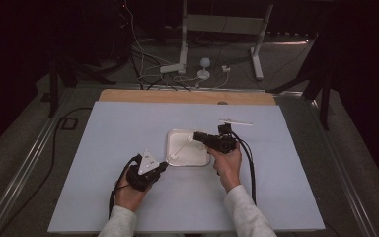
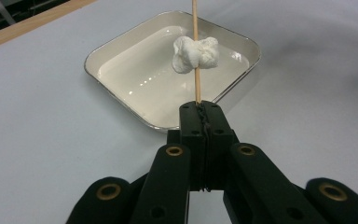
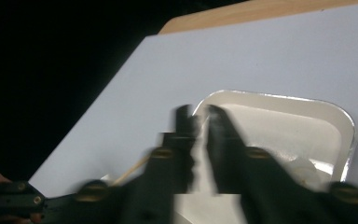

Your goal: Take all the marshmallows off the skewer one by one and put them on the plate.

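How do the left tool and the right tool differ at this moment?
The left tool is shut on the wooden skewer, which carries a white lump; the right tool has a narrow gap and looks blurred. The left sits beside the white tray, the right above it. Both are black.

This looks like a lab or recording studio, not a home. The table (image 1: 128,148) is a bare wooden board covered by a pale blue sheet, with wood showing along its far edge. Black curtains (image 1: 39,39) close off the dark room behind it. On the grey floor beyond the far edge stand the white legs of a stand (image 1: 222,29), with loose cables (image 1: 148,74) and a white plug (image 1: 205,74) trailing among them. Metal rails (image 1: 24,163) run along the table's sides.
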The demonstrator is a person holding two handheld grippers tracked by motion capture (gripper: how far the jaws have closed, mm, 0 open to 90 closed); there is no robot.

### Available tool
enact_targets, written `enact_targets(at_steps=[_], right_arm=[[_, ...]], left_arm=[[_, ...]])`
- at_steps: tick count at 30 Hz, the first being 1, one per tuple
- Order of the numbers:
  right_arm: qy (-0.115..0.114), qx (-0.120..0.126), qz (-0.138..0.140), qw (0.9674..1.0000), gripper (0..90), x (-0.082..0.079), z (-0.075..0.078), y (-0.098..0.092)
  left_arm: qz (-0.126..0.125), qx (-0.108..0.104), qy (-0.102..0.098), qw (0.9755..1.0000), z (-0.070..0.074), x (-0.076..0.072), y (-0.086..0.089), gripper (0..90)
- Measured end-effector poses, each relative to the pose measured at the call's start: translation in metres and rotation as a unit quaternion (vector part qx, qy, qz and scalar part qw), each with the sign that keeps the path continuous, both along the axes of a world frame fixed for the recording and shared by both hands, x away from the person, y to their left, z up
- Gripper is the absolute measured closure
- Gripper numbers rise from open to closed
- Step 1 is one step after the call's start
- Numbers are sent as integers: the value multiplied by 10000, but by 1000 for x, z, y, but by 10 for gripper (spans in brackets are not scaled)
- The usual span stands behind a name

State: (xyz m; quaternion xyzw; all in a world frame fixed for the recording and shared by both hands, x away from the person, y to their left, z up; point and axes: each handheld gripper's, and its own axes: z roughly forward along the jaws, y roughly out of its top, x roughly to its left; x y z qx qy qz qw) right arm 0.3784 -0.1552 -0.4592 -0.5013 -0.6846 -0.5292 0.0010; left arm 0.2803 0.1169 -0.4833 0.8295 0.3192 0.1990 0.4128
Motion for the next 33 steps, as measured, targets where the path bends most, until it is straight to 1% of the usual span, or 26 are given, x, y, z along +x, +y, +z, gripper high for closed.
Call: enact_targets(at_steps=[1, 2, 4, 7, 9, 11, 12, 13, 15, 17, 19, 21, 22, 26, 28, 30, 31, 33], right_arm=[[46, 113, -62, 9999, 652, 1, 0, -1], [46, 113, -62, 9999, 652, 1, 0, -1], [100, 267, -94, 9995, 626, 2, 1, -2], [93, 335, -82, 9994, 611, 2, 1, -2], [112, 360, -27, 9993, 628, 2, 1, 0], [134, 312, 41, 9994, 631, 2, 0, 3], [143, 271, 52, 9995, 647, 2, 0, 5], [169, 233, 74, 9996, 683, 2, -1, 6], [147, 191, 4, 9997, 752, 1, -1, 7], [139, 209, -18, 9997, 855, 1, -1, 7], [54, 138, -125, 9998, 884, -1, 2, 8], [9, 75, -198, 9998, 893, -1, 3, 7], [-18, 55, -238, 9997, 894, -1, 4, 6], [-44, 63, -158, 9998, 866, -3, 4, 3], [-98, -1, -119, 9999, 856, -5, 5, 3], [-161, -57, -47, 9998, 796, -7, 6, 3], [-181, -123, -7, 9998, 759, -8, 6, 4], [-214, -234, 66, 9995, 722, -10, 7, 5]], left_arm=[[1, 1, 0, 10000, 0, 0, 0, 900], [2, -1, -9, 10000, 0, 0, 0, 900], [13, 14, -11, 10000, 0, 0, 0, 900], [8, 64, 0, 10000, -1, 0, 0, 900], [-12, 56, -8, 10000, -1, -1, -2, 900], [-24, 72, -24, 10000, -1, -1, -3, 900], [-22, 44, -29, 10000, -1, -1, -3, 900], [-25, 26, -31, 10000, -1, -1, -3, 900], [-41, 40, -30, 10000, 0, -1, -2, 900], [-56, 49, -35, 10000, 0, -1, -3, 900], [-64, 48, -37, 10000, 0, -2, -3, 900], [-54, 74, -43, 9999, 0, -1, -2, 900], [-30, 52, -40, 10000, 0, -1, -1, 900], [46, 45, -22, 10000, 0, 0, 1, 900], [82, 59, -10, 9999, 0, 0, 1, 900], [114, 75, 6, 9999, -1, 1, 2, 900], [121, 69, 8, 9999, -1, 1, 2, 900], [133, 46, 1, 9999, -1, 1, 2, 900]])
